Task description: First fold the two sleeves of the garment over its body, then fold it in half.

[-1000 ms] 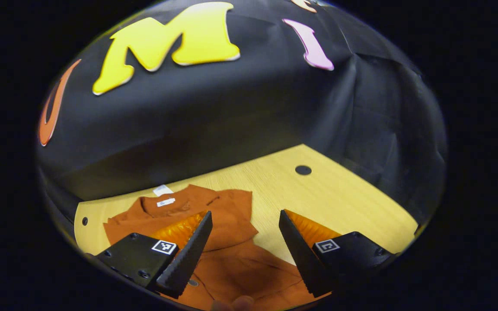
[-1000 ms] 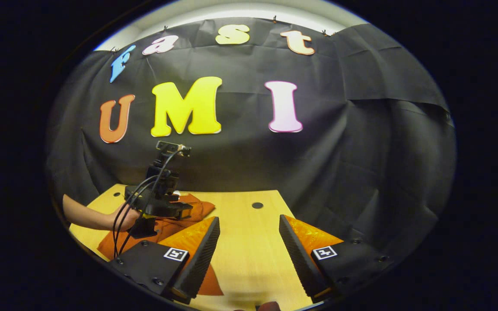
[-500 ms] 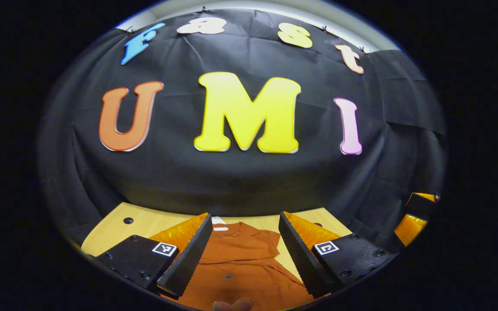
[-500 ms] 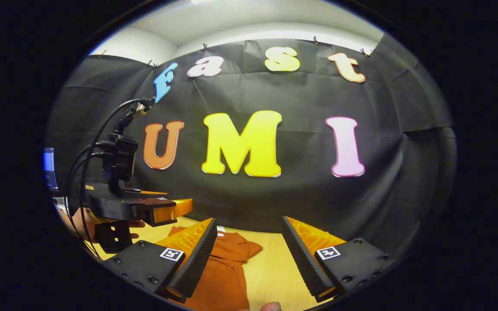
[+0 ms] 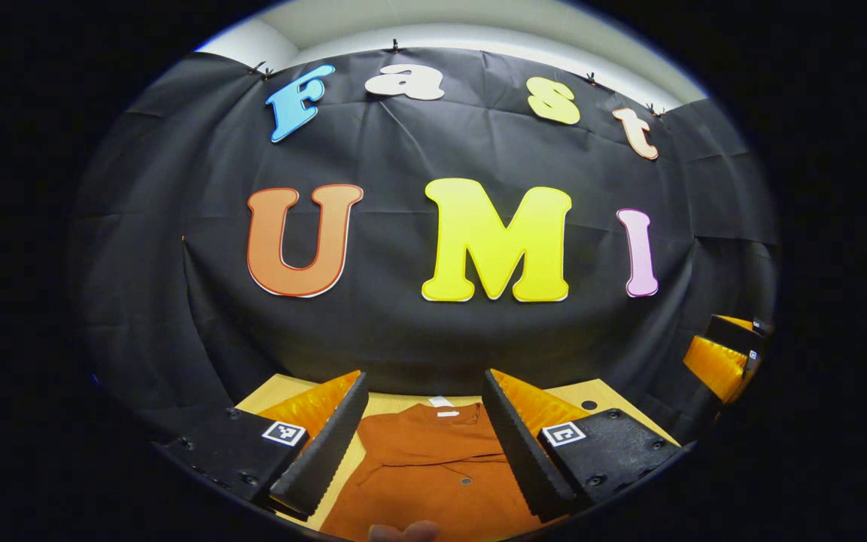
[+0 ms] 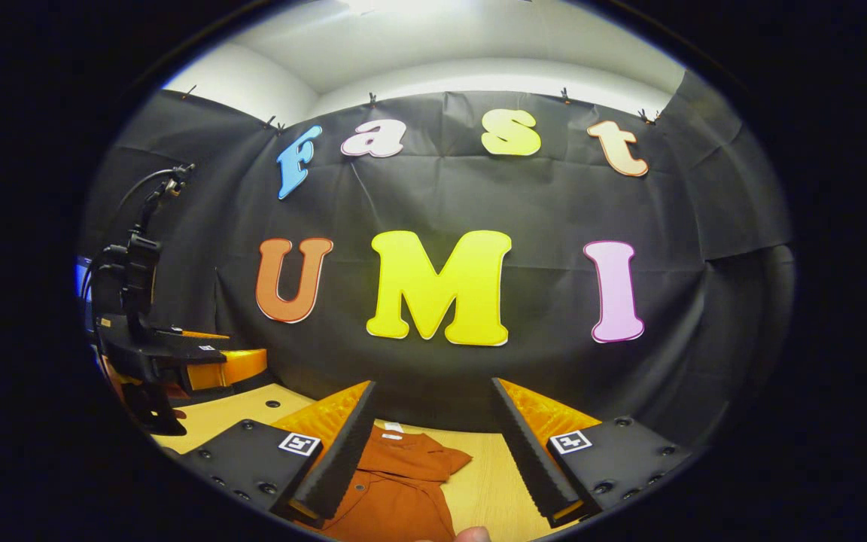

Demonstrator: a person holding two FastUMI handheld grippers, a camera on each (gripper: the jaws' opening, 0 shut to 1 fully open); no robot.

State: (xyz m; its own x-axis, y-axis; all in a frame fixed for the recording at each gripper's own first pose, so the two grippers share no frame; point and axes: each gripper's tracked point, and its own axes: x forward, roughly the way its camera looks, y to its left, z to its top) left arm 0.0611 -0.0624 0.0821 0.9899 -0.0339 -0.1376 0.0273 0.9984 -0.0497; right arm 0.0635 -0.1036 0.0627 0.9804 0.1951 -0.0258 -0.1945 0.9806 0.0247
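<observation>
The rust-orange garment (image 5: 426,467) lies flat on the bench (image 5: 599,399), collar at the far end — below and between the left gripper (image 5: 422,444) fingers, spread wide, holding nothing. The right gripper (image 6: 430,452) is likewise wide open and empty — garment beneath its left finger.

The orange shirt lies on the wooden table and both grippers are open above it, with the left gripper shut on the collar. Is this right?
Not quite. In the left gripper view the left gripper is open, its fingers apart above the orange shirt and holding nothing. The rest holds: the shirt lies on the wooden table, and the right gripper is open too.
</observation>
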